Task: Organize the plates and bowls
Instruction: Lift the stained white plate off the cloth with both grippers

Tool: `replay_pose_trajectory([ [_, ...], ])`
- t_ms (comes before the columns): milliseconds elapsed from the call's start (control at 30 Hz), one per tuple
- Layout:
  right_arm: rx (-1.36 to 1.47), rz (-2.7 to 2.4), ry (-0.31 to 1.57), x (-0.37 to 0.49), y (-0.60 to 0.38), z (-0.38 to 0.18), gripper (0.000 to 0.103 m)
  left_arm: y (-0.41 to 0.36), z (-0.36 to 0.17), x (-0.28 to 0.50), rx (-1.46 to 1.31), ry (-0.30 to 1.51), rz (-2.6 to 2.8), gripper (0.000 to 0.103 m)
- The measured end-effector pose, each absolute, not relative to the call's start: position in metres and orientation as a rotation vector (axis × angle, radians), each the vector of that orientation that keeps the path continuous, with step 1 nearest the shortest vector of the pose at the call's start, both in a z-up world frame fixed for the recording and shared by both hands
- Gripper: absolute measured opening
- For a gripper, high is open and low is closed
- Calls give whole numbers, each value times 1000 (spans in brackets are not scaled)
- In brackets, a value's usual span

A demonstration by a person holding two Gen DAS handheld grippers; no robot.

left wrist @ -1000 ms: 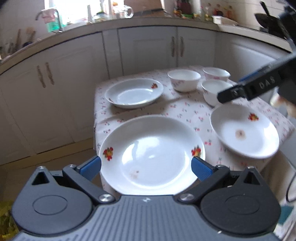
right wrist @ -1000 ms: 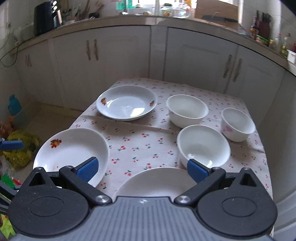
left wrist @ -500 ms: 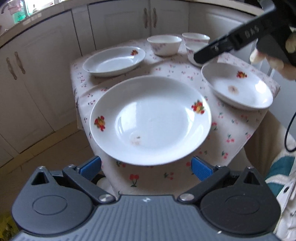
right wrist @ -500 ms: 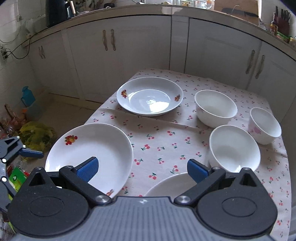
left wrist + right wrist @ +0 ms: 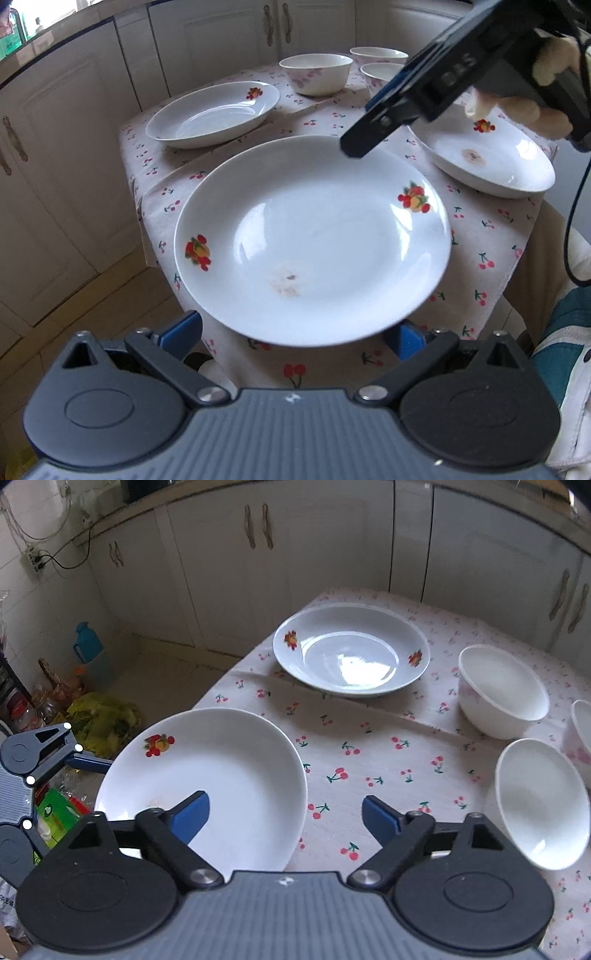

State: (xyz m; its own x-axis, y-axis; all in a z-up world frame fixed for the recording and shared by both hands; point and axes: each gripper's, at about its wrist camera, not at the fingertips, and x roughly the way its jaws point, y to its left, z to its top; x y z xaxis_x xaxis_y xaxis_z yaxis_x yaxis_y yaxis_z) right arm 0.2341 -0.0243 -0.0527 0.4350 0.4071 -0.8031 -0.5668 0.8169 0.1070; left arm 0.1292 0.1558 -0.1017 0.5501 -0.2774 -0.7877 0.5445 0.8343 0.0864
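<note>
A white plate with fruit prints (image 5: 312, 240) (image 5: 207, 782) overhangs the near corner of the cherry-print table (image 5: 332, 118) (image 5: 369, 746). My left gripper (image 5: 295, 334) is open, its blue fingers (image 5: 181, 328) low at the plate's near rim. It also shows in the right wrist view, with the left gripper (image 5: 37, 768) at the plate's left edge. My right gripper (image 5: 286, 818) (image 5: 364, 142) is closing over the plate's opposite rim; one finger is above the plate, one above the cloth, and the pads do not touch it.
A second plate (image 5: 214, 110) (image 5: 351, 650) lies at the back and a stained plate (image 5: 487, 155) at the right. Three bowls (image 5: 502, 690) (image 5: 543, 801) (image 5: 581, 734) stand at the far right. White cabinets ring the table. Bags and a teal jug (image 5: 86, 642) sit on the floor.
Both grippers came lower and closer to the near plate. The right gripper swung left over its rim and its jaws narrowed. The left gripper's fingers now sit at the plate's near rim.
</note>
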Motion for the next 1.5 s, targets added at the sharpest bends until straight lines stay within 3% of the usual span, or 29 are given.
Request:
replay_pose_trajectory([
  [333,-178,626,1033,258,-9,-72,64,157,-104,134,357,840,-572,102],
  [733,-101,659,1109,276,-8,-85,50,159,-105,138,346,837,-598,102],
  [1500,-94,640,1091,279,-19,-76,51,146,-97,155,351,842,-611,102],
])
